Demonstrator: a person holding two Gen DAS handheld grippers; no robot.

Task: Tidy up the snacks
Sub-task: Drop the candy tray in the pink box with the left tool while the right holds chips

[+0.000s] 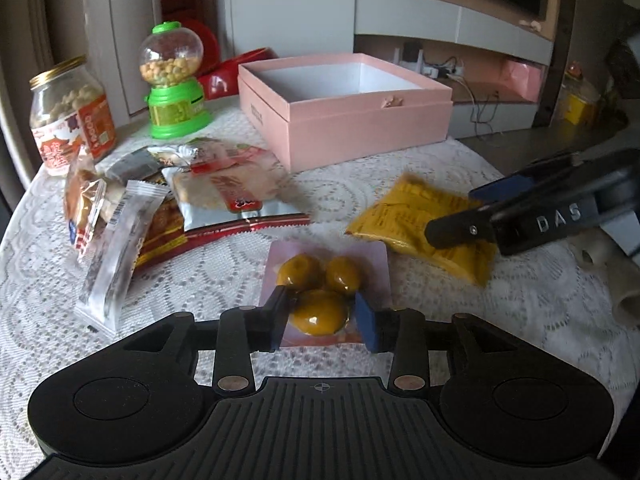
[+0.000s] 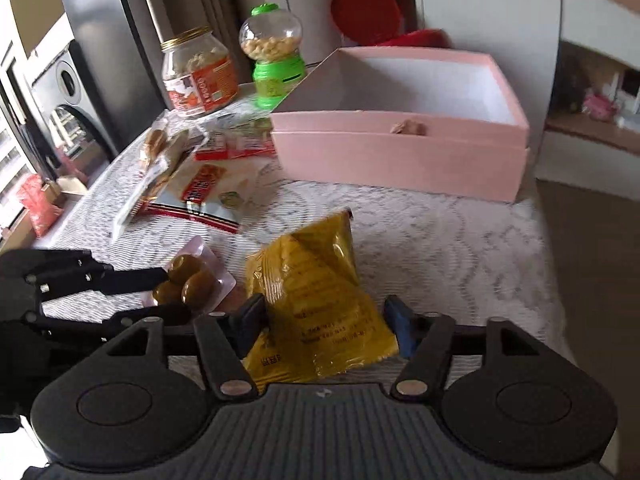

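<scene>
Straddling the egg-yolk pack point(image 1: 324, 292), your left gripper point(image 1: 322, 320) gapes unclenched; right gripper point(image 2: 326, 326) likewise spans the yellow packet point(image 2: 316, 300). Squeeze squarely before lifting toward the pink box point(image 1: 360, 136).

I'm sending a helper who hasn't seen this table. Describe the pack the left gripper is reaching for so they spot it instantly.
Start at the open pink box at the back of the lace-covered table. In front of it, at the near edge, lies a flat pale-pink blister pack between the left gripper fingers. Unlike the yellow pouch beside it, it shows three glossy amber domes.
</scene>
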